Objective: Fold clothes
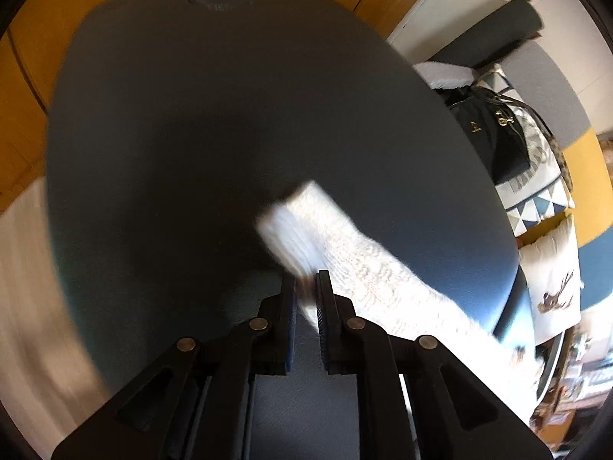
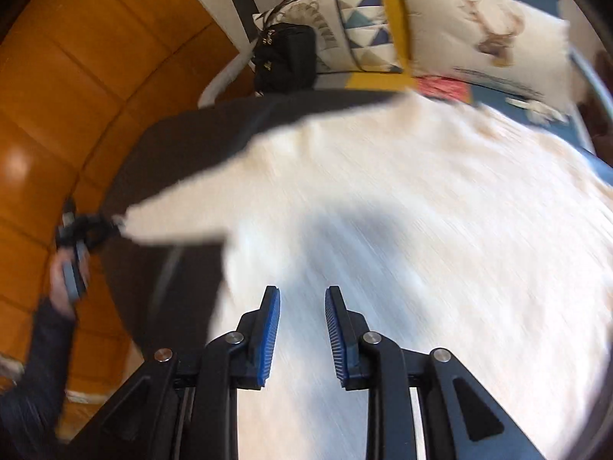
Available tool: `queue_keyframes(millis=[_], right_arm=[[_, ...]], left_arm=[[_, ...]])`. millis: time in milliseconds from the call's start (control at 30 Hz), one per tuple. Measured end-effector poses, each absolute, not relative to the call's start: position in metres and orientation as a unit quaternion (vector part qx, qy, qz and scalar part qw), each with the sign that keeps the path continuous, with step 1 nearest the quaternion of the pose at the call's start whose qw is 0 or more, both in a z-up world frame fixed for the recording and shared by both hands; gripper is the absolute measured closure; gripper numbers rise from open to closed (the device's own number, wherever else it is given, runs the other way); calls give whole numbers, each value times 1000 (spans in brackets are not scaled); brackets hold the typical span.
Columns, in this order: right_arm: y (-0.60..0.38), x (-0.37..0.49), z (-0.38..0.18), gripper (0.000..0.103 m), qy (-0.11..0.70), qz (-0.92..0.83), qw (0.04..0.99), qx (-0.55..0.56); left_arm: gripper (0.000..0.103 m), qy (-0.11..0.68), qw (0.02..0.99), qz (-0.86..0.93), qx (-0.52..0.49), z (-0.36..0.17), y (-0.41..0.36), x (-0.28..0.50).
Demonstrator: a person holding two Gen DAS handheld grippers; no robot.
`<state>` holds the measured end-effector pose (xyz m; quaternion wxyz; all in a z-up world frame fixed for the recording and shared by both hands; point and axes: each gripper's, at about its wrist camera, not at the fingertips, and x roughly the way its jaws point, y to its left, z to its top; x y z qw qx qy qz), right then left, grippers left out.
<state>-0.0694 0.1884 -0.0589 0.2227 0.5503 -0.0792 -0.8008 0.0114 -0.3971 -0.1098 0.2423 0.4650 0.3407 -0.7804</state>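
Between the tips of your left gripper [image 1: 306, 281] sits the edge of a white knitted sleeve [image 1: 345, 253]; the jaws stand only narrowly apart there, pinching the cuff corner, though blur keeps you from seeing how firmly the pads press. From that pinch the sleeve runs away to the right of the claw and back toward its base, stretched over a dark round table [image 1: 230, 115]. Ahead of this claw the tabletop is bare fabric, and beyond its far rim lies a wooden floor [image 1: 57, 19]. Off to the right of the claw, past the table edge, you have a black bag [image 1: 494, 134] and patterned cushions [image 1: 536, 199]. Your right gripper [image 2: 302, 299] hovers with its jaws a moderate gap apart and nothing between the blue pads [image 2: 270, 329]; directly beneath and ahead of it spreads the body of the white sweater [image 2: 421, 211], flat on the table. Far to the left of this claw the sleeve tapers out to your other gripper, held in your hand [image 2: 63, 287] in a dark cuff. Beyond the sweater, ahead of the claw, stands a cushion with a deer print [image 2: 486, 38].
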Motion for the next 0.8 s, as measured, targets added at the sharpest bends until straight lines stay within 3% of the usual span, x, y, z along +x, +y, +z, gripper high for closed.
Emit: queue_keyframes(millis=[67, 167, 300, 400, 533, 733, 800], right_arm=[[237, -24, -62, 78, -67, -810, 177, 555], [309, 39, -72, 78, -100, -817, 92, 561], [383, 94, -103, 78, -162, -803, -2, 574], [415, 123, -126, 77, -163, -791, -60, 586], [439, 151, -146, 74, -220, -785, -61, 575], [436, 158, -136, 72, -193, -798, -56, 568], [438, 162, -134, 69, -194, -798, -61, 567]], left_arm=[[92, 312, 227, -807, 448, -89, -366, 38], [90, 289, 129, -832, 456, -78, -296, 77], [90, 299, 11, -818, 491, -93, -209, 109], [90, 267, -57, -813, 514, -101, -149, 122], [90, 207, -114, -810, 537, -109, -83, 132], [89, 200, -140, -795, 556, -115, -68, 141], [73, 209, -151, -795, 549, -113, -71, 137]])
